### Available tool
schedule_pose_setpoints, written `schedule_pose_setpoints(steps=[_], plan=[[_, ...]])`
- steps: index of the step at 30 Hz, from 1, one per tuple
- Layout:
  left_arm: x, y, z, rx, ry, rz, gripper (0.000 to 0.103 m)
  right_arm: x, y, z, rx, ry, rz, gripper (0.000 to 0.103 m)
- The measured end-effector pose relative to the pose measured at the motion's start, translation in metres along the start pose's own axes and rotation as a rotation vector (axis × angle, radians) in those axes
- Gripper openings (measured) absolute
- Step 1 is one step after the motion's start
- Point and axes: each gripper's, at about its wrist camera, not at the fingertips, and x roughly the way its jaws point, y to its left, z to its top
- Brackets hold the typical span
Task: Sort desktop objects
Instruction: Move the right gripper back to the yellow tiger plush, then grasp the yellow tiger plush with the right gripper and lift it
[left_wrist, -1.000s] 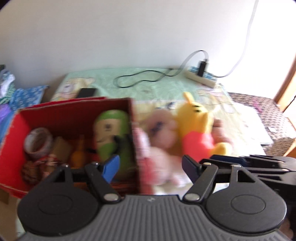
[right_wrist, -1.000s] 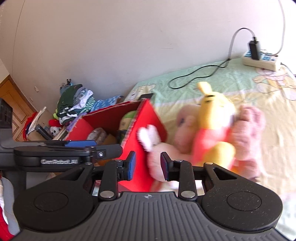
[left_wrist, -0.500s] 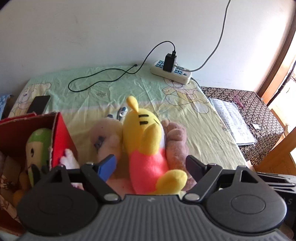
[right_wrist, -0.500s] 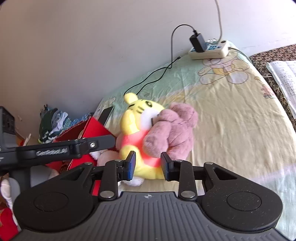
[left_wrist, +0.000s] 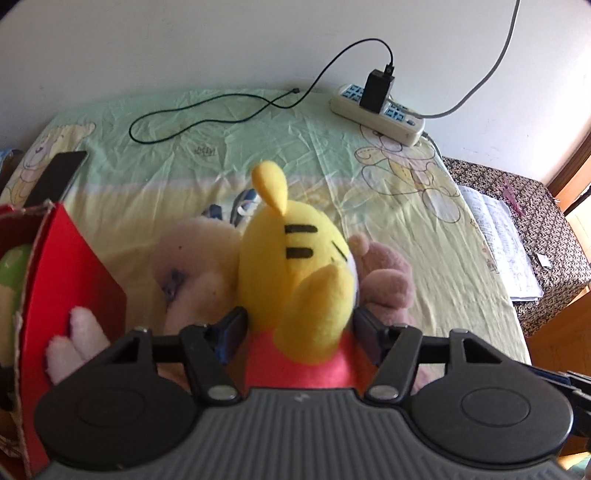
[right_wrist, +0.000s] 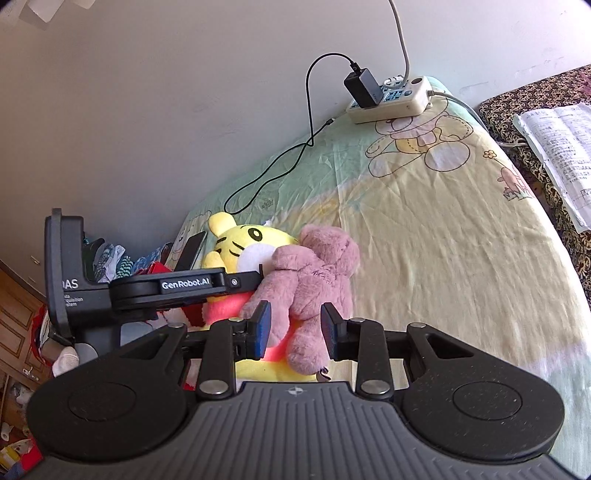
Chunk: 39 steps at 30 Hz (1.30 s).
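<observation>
Left wrist view: my left gripper (left_wrist: 297, 332) sits at the bottom centre of the frame, its fingers closing on the yellow tiger plush (left_wrist: 295, 273) — the toy's body is between them, and both pads look to be touching its sides just above the red shirt. To do this well I judge I should finish the squeeze low on the torso rather than on the soft head, so the toy does not slip out when lifted, and lift straight up, so that the pale pink plush (left_wrist: 195, 269) to its left and the mauve bear (left_wrist: 388, 277) to its right are not dragged along. The red box (left_wrist: 70, 280) stands at the left edge, with something green inside.

Right wrist view: my right gripper (right_wrist: 295, 328) is at lower centre, fingers partly open, with the mauve bear's leg between them; I cannot tell whether the pads press on it. The bear lies on the tiger at centre left, so I judge the two pulls should go apart, not together.

Counted — three plush toys on the bed outside the box, one red box, one phone (left_wrist: 55, 177) at upper left, one power strip (left_wrist: 380, 114) at upper right with one black charger plugged in, and one paper stack (left_wrist: 498, 240) at the right edge.
</observation>
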Motion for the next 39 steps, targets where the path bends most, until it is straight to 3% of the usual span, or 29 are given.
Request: schedule_pose_setpoints(steps=[8,14,22,28,30,32,33,36,39], plan=[[0.014,-0.01,0.0,0.038,-0.009,0.043,0.057,0.02,-0.005,0.011,0.007,0.031,0.008,0.032],[0.006,-0.006,-0.003,0.039,-0.016,0.021,0.047,0.027,-0.001,0.015,-0.003,0.041,0.013,0.032],[-0.038,0.008,-0.018,0.032,-0.052,-0.033,0.045,0.024,0.015,0.016,-0.041,0.017,0.049,0.032],[-0.076,0.026,-0.028,0.033,-0.11,-0.059,0.045,0.033,0.032,0.011,-0.065,0.062,0.134,0.033],[-0.087,0.036,-0.033,0.017,-0.122,-0.098,0.045,0.037,0.037,0.01,-0.074,0.073,0.17,0.037],[-0.098,0.048,-0.039,-0.009,-0.131,-0.149,0.045,0.043,0.039,0.008,-0.056,0.095,0.211,0.051],[-0.104,0.053,-0.043,-0.021,-0.138,-0.171,0.045,0.047,0.038,0.008,-0.041,0.11,0.242,0.052],[-0.117,0.064,-0.051,-0.047,-0.159,-0.22,0.045,0.057,0.034,0.006,0.028,0.164,0.343,0.054],[-0.126,0.073,-0.058,-0.081,-0.169,-0.257,0.045,0.066,0.024,0.001,0.138,0.206,0.449,0.068]])
